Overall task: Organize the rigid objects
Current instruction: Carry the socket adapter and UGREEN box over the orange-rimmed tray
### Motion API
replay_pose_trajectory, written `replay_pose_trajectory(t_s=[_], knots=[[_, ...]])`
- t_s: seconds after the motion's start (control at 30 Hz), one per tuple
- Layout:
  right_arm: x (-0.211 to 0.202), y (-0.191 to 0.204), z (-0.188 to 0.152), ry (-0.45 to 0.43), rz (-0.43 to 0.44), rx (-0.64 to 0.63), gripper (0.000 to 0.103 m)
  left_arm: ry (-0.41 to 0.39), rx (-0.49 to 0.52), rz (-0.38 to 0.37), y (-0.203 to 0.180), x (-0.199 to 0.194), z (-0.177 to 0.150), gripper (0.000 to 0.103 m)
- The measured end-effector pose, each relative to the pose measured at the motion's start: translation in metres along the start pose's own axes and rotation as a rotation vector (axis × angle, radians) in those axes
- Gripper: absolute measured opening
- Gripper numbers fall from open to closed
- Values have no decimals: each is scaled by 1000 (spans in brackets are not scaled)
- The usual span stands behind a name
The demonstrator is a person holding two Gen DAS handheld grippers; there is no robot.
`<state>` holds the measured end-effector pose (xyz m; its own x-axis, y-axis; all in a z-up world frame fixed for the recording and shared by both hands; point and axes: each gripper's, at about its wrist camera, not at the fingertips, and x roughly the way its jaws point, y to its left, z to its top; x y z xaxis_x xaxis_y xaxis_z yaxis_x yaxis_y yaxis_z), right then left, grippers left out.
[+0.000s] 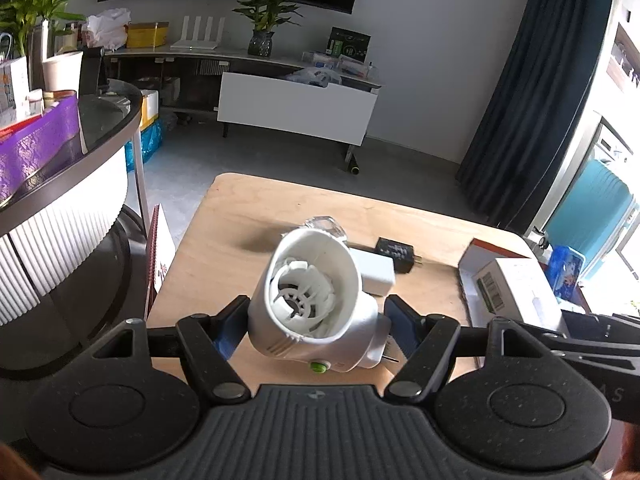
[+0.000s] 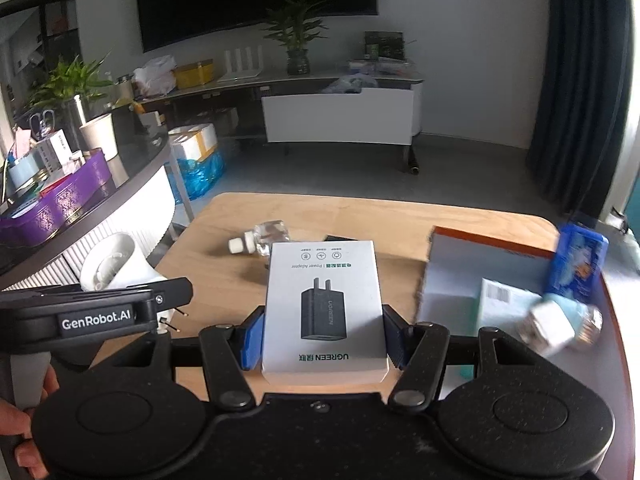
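Observation:
My left gripper [image 1: 316, 320] is shut on a white plug-in device with a hollow round socket and a green button [image 1: 316, 300], held above the wooden table [image 1: 224, 240]. The device also shows at the left in the right wrist view [image 2: 116, 264]. My right gripper [image 2: 322, 332] is shut on a white UGREEN power adapter box [image 2: 324, 312], held above the table. On the table lie a clear glass bottle with a white cap [image 2: 264, 238], a black charger [image 1: 396, 254] and a white charger block [image 1: 374, 272].
An open orange-rimmed box [image 2: 484, 268] at the table's right holds a white barcode carton [image 1: 516, 292]. A blue tin [image 2: 578, 262] and a blurred small bottle [image 2: 560, 322] are at the right edge. A round side table with a purple tray [image 1: 36, 148] stands left.

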<state>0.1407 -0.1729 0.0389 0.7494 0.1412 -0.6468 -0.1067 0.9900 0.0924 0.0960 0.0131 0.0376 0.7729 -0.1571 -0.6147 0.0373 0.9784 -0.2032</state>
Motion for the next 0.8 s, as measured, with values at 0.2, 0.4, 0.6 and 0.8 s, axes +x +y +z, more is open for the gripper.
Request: replay_pose_trajectory(t_s=[0.2, 0.4, 0.6, 0.8], knots=[[-24, -13, -13, -20, -14, 24, 71, 4, 10, -13, -12, -9, -7, 74], [-39, -20, -23, -30, -19, 40, 71, 6, 33, -11, -22, -15, -12, 74], [-48, -27, -32, -31, -31, 46, 71, 8, 51, -12, -29, -15, -17, 74], [-54, -36, -38, -30, -46, 62, 71, 19, 73, -19, -40, -15, -22, 74]])
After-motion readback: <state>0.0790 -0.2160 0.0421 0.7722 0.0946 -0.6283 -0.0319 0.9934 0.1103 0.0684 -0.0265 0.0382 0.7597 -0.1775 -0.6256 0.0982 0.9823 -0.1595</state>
